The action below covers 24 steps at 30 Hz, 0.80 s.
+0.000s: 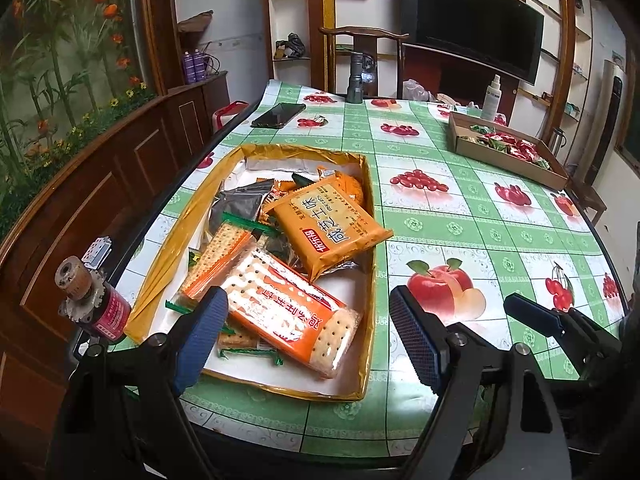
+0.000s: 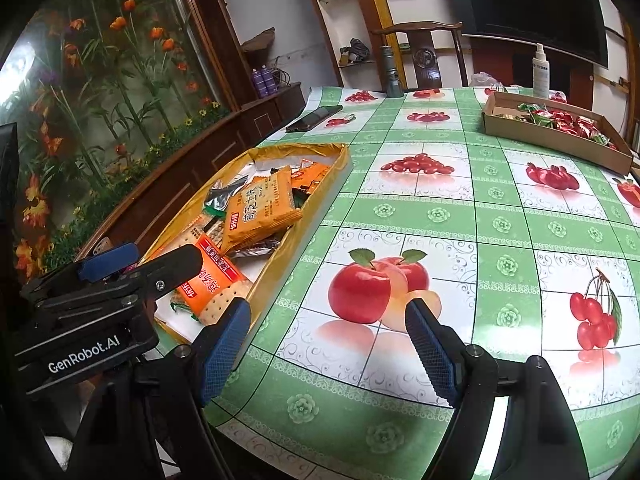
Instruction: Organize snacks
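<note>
Over the gold tray, left gripper gapes empty.

Table covered by green-and-white fruit-print oilcloth. Resting on it: gold-rimmed snack tray, brown cardboard tray, black phone, grey flashlight, white spray bottle.

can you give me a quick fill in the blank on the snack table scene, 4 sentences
1. The cracker packs lie in a tray lined with ____ paper.
2. The small red and green snacks fill a ____ box at the far side.
3. The left gripper hovers over the tray with its jaws ____.
4. The black phone lies on a tablecloth printed with ____.

Missing words: gold; cardboard; open; fruit
</note>
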Each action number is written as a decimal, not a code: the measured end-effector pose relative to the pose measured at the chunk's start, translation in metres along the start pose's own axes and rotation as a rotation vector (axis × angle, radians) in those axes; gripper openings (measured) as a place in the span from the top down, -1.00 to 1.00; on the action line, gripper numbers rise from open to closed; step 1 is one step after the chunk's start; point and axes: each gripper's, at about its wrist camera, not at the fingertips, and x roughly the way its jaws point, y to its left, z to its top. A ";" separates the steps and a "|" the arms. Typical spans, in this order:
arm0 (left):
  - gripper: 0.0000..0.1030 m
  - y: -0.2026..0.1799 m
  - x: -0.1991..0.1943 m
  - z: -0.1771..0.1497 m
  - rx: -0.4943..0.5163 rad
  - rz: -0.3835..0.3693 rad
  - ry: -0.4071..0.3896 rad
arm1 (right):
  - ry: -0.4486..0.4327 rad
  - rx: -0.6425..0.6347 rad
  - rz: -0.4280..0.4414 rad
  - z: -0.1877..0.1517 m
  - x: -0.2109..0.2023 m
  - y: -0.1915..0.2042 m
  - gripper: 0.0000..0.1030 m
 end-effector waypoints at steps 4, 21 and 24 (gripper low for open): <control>-0.62 0.000 0.000 0.000 0.000 0.000 0.000 | 0.001 -0.001 0.000 -0.001 0.000 0.000 -0.58; -0.62 -0.001 -0.002 -0.002 0.002 -0.003 -0.008 | 0.006 -0.014 -0.009 -0.003 0.000 0.004 -0.58; -0.62 0.000 -0.003 -0.003 0.002 -0.004 -0.011 | 0.005 -0.017 -0.011 -0.004 -0.001 0.006 -0.58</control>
